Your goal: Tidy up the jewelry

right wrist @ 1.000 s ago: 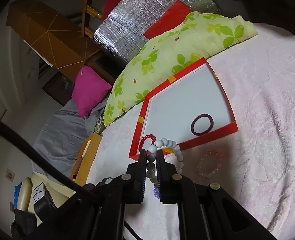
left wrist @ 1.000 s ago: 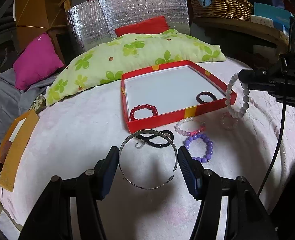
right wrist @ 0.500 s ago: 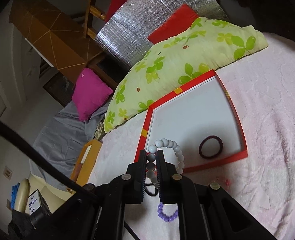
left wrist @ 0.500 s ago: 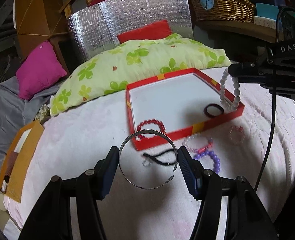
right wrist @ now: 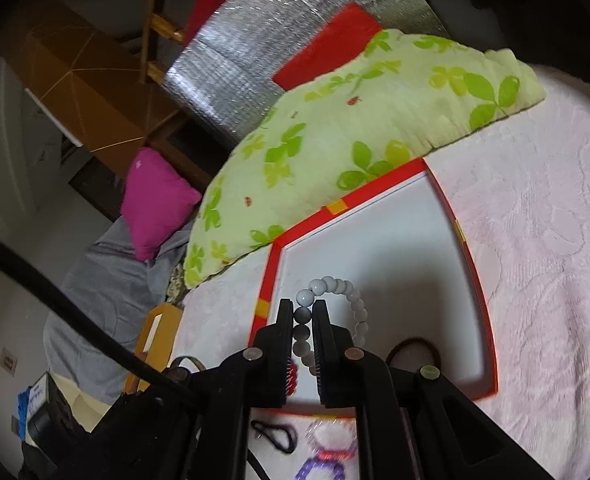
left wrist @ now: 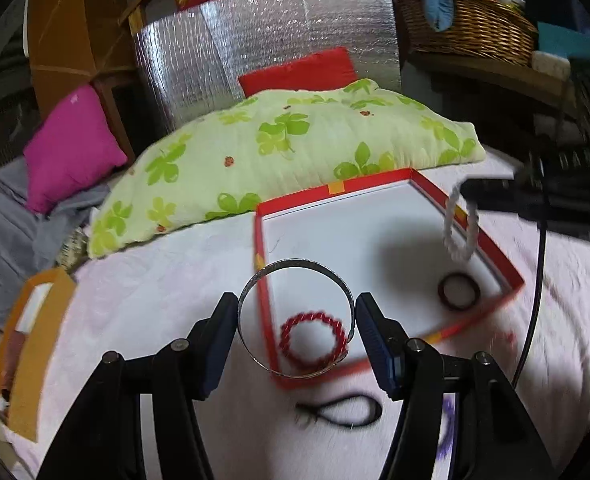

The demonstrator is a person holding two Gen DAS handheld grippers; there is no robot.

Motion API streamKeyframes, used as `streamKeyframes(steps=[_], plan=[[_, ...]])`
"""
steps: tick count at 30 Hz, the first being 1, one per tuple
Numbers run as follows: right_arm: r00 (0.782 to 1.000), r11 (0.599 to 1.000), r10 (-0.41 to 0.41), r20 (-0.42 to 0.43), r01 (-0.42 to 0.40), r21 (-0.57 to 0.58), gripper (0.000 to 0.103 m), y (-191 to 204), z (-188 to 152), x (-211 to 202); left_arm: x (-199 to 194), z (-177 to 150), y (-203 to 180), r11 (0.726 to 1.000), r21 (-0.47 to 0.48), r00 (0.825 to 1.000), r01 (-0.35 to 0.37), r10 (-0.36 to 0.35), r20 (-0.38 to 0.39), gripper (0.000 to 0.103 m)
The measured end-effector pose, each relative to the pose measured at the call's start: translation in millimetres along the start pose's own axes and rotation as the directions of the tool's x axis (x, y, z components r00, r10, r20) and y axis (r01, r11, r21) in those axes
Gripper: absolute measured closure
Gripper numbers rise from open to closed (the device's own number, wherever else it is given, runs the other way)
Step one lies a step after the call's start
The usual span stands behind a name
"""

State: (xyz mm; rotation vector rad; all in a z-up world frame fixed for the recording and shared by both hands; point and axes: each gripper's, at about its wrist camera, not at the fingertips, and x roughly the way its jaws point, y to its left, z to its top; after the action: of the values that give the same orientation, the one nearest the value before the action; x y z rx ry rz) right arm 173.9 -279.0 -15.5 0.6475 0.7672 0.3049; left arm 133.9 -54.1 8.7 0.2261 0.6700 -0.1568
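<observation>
My left gripper is shut on a silver open bangle, held above the near left corner of the red-rimmed white tray. A red bead bracelet and a dark ring band lie in the tray. My right gripper is shut on a white bead bracelet, which hangs over the tray's right rim in the left wrist view. On the pink cloth in front lie a black cord, a purple bracelet and a pink one.
A green leaf-print pillow lies right behind the tray. A magenta cushion is at far left, an orange box at the left edge, and a wicker basket at back right. A black cable hangs at right.
Both grippers have moved forward with their bracelets and now hang over the tray. The loose bracelets on the cloth have slid toward the near edge of view.
</observation>
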Motion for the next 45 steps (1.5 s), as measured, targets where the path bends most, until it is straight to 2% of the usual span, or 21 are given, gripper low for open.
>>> streamKeyframes(steps=[6,10,16,20,23,25,27,38,45], plan=[[0.999,0.999,-0.028,-0.036,0.029,0.032,0.092,-16,16,33,56,20,4,0.997,-0.066,0.996,0.044,-0.049,-0.071,0.041],[0.997,0.998,-0.036,-0.072,0.039,0.046,0.092,-22,22,59,93,25,3,0.994,-0.091,0.987,0.068,-0.081,-0.142,0.041],[0.995,0.997,-0.028,-0.098,0.035,0.069,0.092,-28,26,85,119,18,-4,0.993,-0.078,0.977,0.094,-0.107,-0.186,0.041],[0.99,0.991,-0.109,-0.085,0.115,0.063,0.089,-35,28,84,129,8,-9,0.99,-0.069,0.968,0.123,-0.135,-0.212,0.04],[0.982,0.983,-0.169,-0.081,0.174,0.063,0.088,-40,28,78,127,5,-9,0.99,-0.071,0.969,0.124,-0.137,-0.208,0.04],[0.979,0.979,-0.184,-0.083,0.191,0.076,0.078,-45,28,73,121,6,-7,0.99,-0.07,0.972,0.124,-0.135,-0.194,0.04],[0.976,0.974,-0.206,-0.074,0.211,0.078,0.045,-46,27,65,114,6,-6,0.991,-0.064,0.975,0.119,-0.128,-0.184,0.039],[0.977,0.978,-0.206,0.053,0.207,-0.016,0.044,-22,22,7,74,0,20,0.994,-0.083,0.987,0.071,-0.082,-0.135,0.038],[0.972,0.972,-0.216,0.096,0.223,-0.073,0.044,-12,8,-24,50,-3,26,0.995,-0.08,0.993,0.06,-0.068,-0.095,0.036]])
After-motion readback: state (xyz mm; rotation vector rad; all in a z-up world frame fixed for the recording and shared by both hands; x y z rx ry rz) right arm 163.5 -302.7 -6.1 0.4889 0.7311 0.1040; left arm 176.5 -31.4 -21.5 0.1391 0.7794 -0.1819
